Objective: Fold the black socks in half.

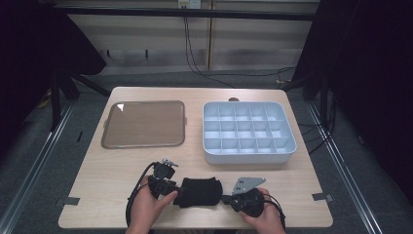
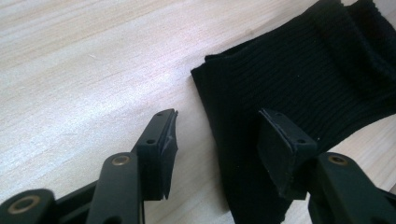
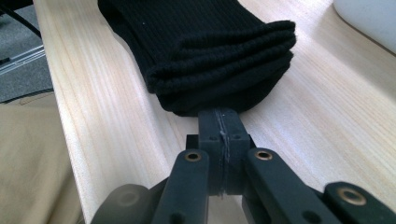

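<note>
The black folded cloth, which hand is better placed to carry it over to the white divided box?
Right. The right gripper is shut at the folded cloth's edge, nearer the divided box; the left gripper has jaws open astride its other end.

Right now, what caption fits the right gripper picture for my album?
Right gripper shut, jaws pressed together at the edge of a folded black sock on the wooden table.
</note>
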A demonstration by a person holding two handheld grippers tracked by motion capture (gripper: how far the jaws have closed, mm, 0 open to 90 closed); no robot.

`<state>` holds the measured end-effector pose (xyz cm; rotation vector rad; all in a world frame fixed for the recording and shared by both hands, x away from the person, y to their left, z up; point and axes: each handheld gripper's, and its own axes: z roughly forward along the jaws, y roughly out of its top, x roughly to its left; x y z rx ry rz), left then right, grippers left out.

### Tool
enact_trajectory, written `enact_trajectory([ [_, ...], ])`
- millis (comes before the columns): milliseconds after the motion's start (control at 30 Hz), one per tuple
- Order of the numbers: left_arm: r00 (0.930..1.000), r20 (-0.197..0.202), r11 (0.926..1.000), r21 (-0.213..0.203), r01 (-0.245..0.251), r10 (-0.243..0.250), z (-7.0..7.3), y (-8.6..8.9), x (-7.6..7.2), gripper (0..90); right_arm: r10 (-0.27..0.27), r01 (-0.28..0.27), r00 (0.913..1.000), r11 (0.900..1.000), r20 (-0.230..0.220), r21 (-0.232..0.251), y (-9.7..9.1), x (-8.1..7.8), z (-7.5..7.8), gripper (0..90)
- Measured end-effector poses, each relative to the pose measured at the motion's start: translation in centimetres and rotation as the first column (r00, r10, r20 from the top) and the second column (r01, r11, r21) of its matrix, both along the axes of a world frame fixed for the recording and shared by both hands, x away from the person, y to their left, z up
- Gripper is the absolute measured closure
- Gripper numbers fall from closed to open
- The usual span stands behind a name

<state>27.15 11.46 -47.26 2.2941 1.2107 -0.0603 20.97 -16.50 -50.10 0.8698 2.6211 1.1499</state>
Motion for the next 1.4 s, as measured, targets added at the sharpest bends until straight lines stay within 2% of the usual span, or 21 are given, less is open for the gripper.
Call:
enact_trajectory([
  [333,0.9999,-0.001,0.9998,0.013,0.012,-0.012,-0.29,-0.13,-0.04,51.7,0.000,0.000,1.0000,1.0000,-0.003,0.002,-0.02,0.01,-0.01,89.6],
  [767,0.9995,-0.025,0.9998,0.007,0.020,-0.020,-0.35,-0.57,-0.29,69.8,0.000,0.000,1.0000,1.0000,-0.004,0.001,-0.01,0.02,0.00,89.6],
  [1400,0.9991,-0.036,0.9998,0.004,0.021,-0.021,-0.22,-0.78,-0.24,83.2,-0.001,0.001,1.0000,1.0000,-0.004,0.002,0.08,0.05,0.00,89.7],
])
